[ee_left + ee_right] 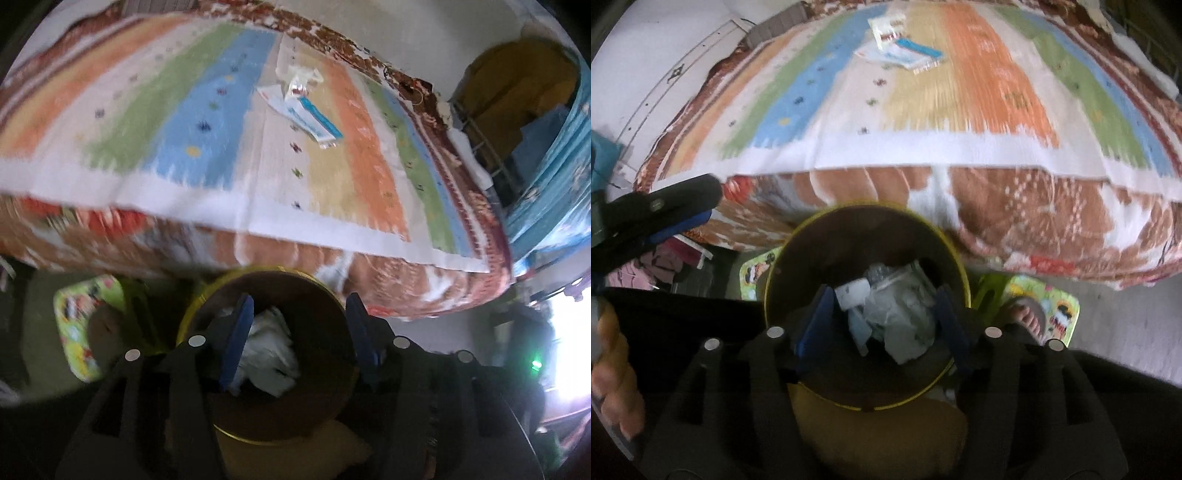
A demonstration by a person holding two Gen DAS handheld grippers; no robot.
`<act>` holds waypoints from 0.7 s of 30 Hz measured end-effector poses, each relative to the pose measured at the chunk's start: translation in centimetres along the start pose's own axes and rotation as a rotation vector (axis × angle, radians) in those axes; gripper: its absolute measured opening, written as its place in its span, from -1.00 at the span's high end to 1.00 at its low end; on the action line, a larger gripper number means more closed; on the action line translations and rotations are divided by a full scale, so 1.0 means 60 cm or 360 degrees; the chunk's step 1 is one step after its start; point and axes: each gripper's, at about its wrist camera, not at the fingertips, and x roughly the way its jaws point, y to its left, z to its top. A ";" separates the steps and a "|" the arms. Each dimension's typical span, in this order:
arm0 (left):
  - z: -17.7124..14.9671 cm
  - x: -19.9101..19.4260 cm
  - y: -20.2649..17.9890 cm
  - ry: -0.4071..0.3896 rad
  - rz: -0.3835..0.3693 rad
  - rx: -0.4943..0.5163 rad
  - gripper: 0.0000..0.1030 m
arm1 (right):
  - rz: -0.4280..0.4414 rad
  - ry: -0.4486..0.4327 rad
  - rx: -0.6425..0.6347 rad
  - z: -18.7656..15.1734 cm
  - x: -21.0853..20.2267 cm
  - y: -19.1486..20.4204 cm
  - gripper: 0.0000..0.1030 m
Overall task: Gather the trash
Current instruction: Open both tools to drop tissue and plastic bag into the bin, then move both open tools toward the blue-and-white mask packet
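A round yellow bin (207,302) with a dark inside stands on the floor before the bed; it also shows in the right wrist view (857,221). White crumpled trash (269,350) lies inside it (901,317). My left gripper (301,306) hovers over the bin, jaws wide apart and empty. My right gripper (882,299) is also above the bin, open and empty. On the striped bedspread (184,122) lie a blue-white wrapper (310,118) and a clear plastic packet (295,83); they show in the right view too, wrapper (908,53) and packet (886,31).
A green patterned mat (1049,306) lies on the floor with a sandalled foot (1027,317) on it. The left gripper (661,214) shows at left in the right view. A blue curtain (554,177) and a doorway (517,92) are right of the bed.
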 end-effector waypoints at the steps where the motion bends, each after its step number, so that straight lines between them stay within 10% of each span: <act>1: 0.011 -0.001 -0.001 -0.0016 0.0035 0.0028 -0.04 | 0.0011 -0.0013 -0.0001 0.006 -0.004 0.000 -0.08; 21: 0.169 -0.001 0.036 -0.0293 0.0000 -0.0198 -0.50 | -0.0032 -0.0196 -0.0055 0.142 -0.042 -0.023 -0.62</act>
